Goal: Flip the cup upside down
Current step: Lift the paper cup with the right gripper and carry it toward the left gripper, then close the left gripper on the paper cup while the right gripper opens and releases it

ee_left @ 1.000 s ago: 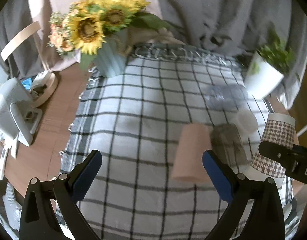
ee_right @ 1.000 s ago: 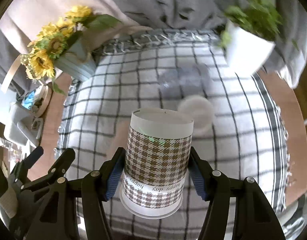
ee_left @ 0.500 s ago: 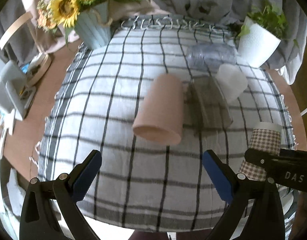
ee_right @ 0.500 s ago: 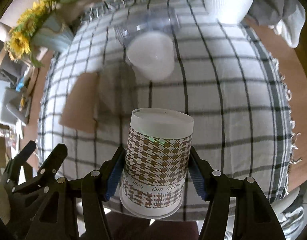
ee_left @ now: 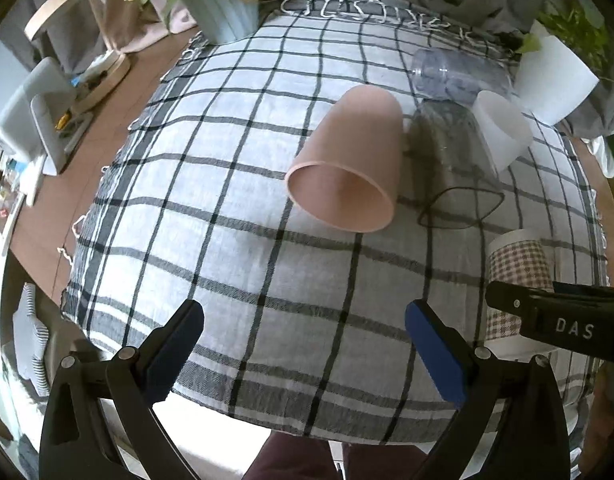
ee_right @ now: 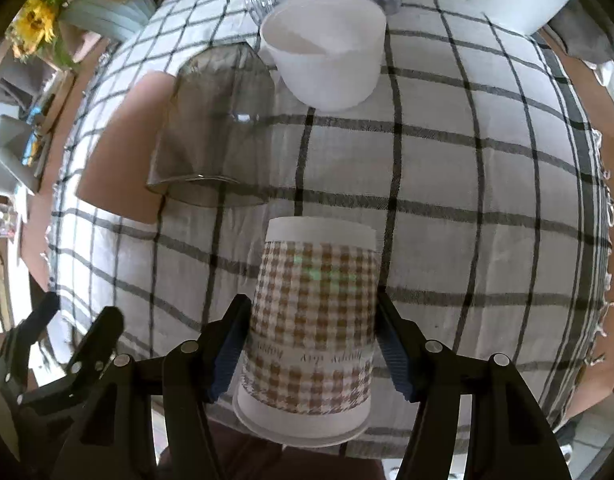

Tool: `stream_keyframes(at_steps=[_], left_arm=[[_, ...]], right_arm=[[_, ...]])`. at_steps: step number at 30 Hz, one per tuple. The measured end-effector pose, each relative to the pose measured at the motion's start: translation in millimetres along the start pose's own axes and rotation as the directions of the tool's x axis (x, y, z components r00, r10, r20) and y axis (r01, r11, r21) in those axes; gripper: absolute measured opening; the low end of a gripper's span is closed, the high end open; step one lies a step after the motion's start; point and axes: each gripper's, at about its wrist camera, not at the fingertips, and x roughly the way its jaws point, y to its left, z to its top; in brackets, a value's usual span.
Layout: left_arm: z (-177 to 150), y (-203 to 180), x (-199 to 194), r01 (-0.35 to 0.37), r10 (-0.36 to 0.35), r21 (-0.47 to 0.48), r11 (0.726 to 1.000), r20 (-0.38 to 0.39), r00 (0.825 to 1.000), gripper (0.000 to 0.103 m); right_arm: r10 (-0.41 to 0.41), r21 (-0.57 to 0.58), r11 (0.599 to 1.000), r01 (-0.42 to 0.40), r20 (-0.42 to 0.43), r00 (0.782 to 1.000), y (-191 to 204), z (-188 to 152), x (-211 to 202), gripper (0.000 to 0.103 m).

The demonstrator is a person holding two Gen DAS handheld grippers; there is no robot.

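- Between the right gripper (ee_right: 307, 354) fingers, clenched at mid-wall: houndstooth paper cup (ee_right: 313, 320), rim toward the camera, base pointing away, above the near edge of the checked-cloth surface (ee_right: 467, 200)
- Just beyond: smoky glass (ee_right: 215, 128), white cup (ee_right: 327, 46), pink cup (ee_left: 347, 160), all tipped over
- Left gripper (ee_left: 305, 344) released, holding nothing
- Risk: thin paper wall buckling under squeeze, or landing off the edge

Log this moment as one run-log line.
right gripper: shut on houndstooth paper cup, inverted, near table edge | left gripper: open, holding nothing | pink cup: upside down on checked cloth
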Motion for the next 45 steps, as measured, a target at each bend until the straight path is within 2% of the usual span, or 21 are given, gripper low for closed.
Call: stream_keyframes(at_steps=[7,9,10,13,17,22,26,32,36,39,45], left_arm=[[0.0,-0.1,-3.8,-0.007,0.007,-0.009,1.0,0.009,1.0,0.103],[1.8,-0.9,-7.1,-0.004,0.004,-0.004,1.0,0.015,1.0,0.103],[2.8,-1.7,-10.6,-0.002,0.002,-0.002,1.0,0.022,1.0,0.103],[5.9,-5.9,-21.1,-0.006,0.006,0.005,1.0,0.046,0.999,0.103],[12.5,-21.2,-32.7,0.051,-0.053,0.045,0.998,0.047,0.998,0.103],[18.8,-58.0,-44.0,0.105,-0.114,0.132,0.986,0.061,0.992,0.103],[24.7,-89.3,-39.1,0.156,-0.162,0.202,0.967,0.014,0.987,0.102],[35.4,-117.4,-20.6,0.234,-0.219,0.209,0.949,-0.096,0.971,0.099],[42.8,-131.7,-11.8,0.223,-0.2,0.232,0.947,-0.12,0.972,0.099],[49.2,-138.9,-1.9,0.232,-0.199,0.227,0.946,-0.158,0.967,0.098],[58.9,-151.1,18.9,0.217,-0.164,0.231,0.948,-0.228,0.96,0.091]], right_arm=[[-0.02,-0.001,1.0,0.02,-0.01,1.0,1.2,1.0,0.7,0.062],[-0.011,0.006,1.0,0.011,0.003,1.0,0.9,0.8,-2.3,0.069],[-0.013,0.017,1.0,0.012,0.026,1.0,-0.7,-1.4,-8.1,0.074],[-0.017,0.031,0.999,0.013,0.122,0.992,-1.6,-11.0,-37.1,0.077],[-0.044,0.092,0.996,0.022,0.245,0.968,-13.2,-26.9,-79.3,0.078],[-0.085,0.168,0.985,0.032,0.318,0.944,-34.4,-37.0,-108.1,0.078],[-0.138,0.223,0.972,0.067,0.319,0.937,-56.4,-44.3,-112.9,0.078],[-0.166,0.33,0.942,0.06,0.304,0.938,-88.8,-52.1,-108.2,0.078],[-0.145,0.364,0.931,0.029,0.295,0.944,-104.3,-53.5,-101.5,0.078],[-0.14,0.388,0.922,0.016,0.294,0.945,-111.6,-54.3,-97.0,0.078],[-0.101,0.433,0.901,-0.029,0.273,0.957,-126.8,-52.9,-85.4,0.078]])
